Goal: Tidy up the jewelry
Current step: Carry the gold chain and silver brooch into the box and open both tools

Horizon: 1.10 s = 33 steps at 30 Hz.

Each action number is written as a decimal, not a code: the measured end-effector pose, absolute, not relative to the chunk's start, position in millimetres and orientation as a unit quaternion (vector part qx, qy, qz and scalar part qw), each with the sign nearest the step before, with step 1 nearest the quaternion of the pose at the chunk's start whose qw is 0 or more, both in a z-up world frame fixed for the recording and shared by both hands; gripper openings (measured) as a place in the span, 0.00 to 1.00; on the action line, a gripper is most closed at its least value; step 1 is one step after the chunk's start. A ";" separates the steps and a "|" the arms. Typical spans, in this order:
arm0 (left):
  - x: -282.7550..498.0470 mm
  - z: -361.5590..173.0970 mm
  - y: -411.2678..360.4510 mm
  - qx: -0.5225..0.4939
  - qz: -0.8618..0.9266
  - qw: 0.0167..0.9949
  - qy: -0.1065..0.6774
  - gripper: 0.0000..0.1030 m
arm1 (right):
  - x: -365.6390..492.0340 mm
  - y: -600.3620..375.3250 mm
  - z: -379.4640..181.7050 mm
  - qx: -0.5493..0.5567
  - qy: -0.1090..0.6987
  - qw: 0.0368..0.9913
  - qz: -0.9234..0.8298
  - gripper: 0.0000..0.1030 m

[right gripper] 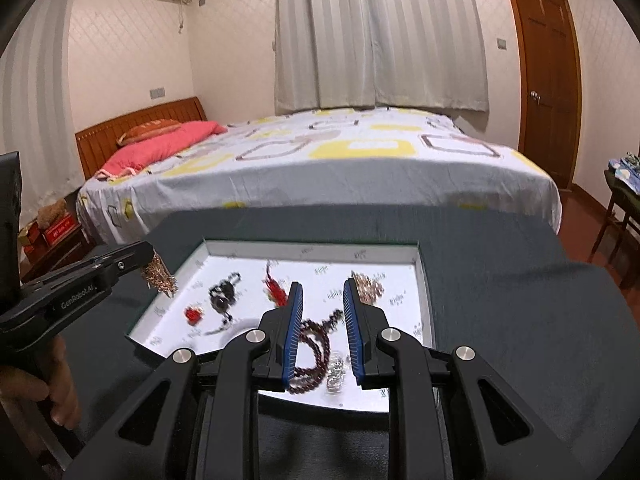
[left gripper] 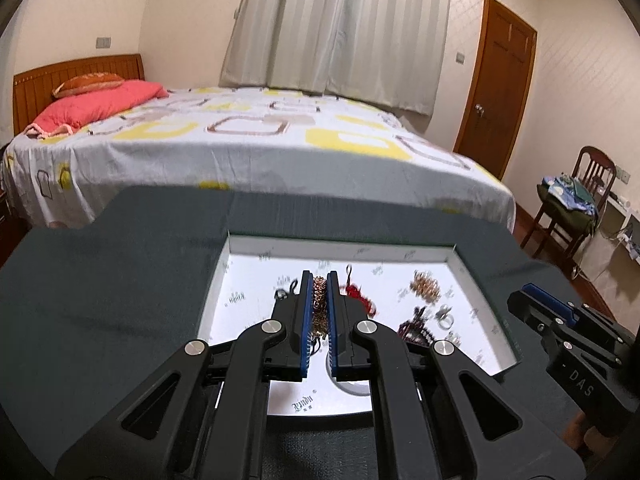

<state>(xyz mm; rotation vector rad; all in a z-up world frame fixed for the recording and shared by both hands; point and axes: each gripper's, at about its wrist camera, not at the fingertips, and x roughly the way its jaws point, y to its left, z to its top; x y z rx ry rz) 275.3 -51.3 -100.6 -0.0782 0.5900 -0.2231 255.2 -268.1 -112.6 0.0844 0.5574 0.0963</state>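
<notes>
A bed (left gripper: pixel 256 140) with a white, yellow-patterned sheet fills the far side of the room, a pink pillow (left gripper: pixel 96 106) at its headboard. In front of it stands the bench (left gripper: pixel 112 280), draped in dark grey cloth. On the bench lies a shallow white tray (right gripper: pixel 424 280) scattered with jewelry: a dark red bead string (right gripper: pixel 316 344), a red tassel (right gripper: pixel 276 290) and a copper-coloured cluster (right gripper: pixel 370 286). The left claw (left gripper: pixel 319 292) is clenched on a golden chain (left gripper: pixel 319 300), held over the tray's left part. The right claw (right gripper: pixel 322 308) hangs above the bead string with its jaws drawn in, nothing between its pads.
</notes>
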 end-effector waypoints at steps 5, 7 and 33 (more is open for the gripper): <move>285.1 -117.3 -54.3 -0.027 -0.107 0.947 0.303 0.07 | 264.4 -270.0 -131.2 0.040 0.294 0.954 0.042 0.21; 289.4 -124.9 -54.3 -0.026 -0.105 0.945 0.310 0.07 | 268.0 -271.3 -138.2 0.040 0.302 0.952 0.039 0.21; 309.3 -173.8 -51.6 -0.022 -0.091 0.924 0.371 0.07 | 284.7 -277.4 -171.4 0.044 0.350 0.935 0.035 0.21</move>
